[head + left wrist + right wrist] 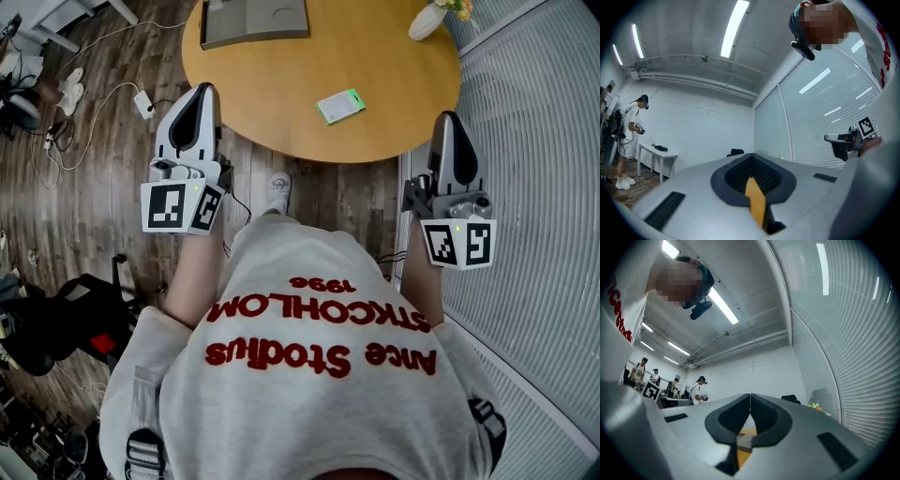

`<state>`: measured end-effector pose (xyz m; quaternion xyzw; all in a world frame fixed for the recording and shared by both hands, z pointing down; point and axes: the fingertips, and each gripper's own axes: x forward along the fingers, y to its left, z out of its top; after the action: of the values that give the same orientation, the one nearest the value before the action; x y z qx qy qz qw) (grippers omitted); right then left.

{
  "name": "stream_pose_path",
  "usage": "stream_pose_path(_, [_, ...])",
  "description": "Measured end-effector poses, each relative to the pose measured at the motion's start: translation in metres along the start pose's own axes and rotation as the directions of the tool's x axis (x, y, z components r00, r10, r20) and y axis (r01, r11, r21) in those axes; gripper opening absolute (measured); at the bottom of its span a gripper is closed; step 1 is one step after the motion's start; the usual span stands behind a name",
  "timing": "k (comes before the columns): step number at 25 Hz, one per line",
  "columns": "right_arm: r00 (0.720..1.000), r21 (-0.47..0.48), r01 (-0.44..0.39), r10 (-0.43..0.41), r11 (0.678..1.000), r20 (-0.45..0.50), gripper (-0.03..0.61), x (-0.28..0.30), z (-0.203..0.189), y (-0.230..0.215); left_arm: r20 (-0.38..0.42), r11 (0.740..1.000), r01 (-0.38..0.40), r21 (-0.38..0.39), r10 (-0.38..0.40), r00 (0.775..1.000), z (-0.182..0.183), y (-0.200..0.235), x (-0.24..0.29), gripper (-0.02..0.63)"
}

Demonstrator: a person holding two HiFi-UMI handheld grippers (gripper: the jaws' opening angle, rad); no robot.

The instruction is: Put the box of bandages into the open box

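Note:
The box of bandages (340, 106), small, white and green, lies flat on the round wooden table (394, 131) near its front edge. The open box (253, 21), grey and shallow, stands at the table's far left side. My left gripper (206, 88) hangs in front of the table's left edge, shut and with nothing in it; its jaws meet in the left gripper view (751, 155). My right gripper (445, 117) hovers off the table's right front edge, also shut and holding nothing (750, 394). Both point slightly upward, short of the bandage box.
A white vase with flowers (428, 19) stands at the table's far right. A glass wall with blinds (544, 141) runs along the right. Cables and a power adapter (142, 101) lie on the wooden floor at left. People stand at desks in the room beyond.

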<state>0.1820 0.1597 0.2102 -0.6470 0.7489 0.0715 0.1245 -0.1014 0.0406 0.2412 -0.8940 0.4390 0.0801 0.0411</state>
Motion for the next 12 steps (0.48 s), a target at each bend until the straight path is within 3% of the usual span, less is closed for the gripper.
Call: stream_pose_path(12, [0.999, 0.009, 0.044, -0.044, 0.999, 0.023, 0.006, 0.093, -0.017, -0.014, 0.012, 0.997, 0.08, 0.005, -0.08, 0.997, -0.003, 0.056, 0.1, 0.006])
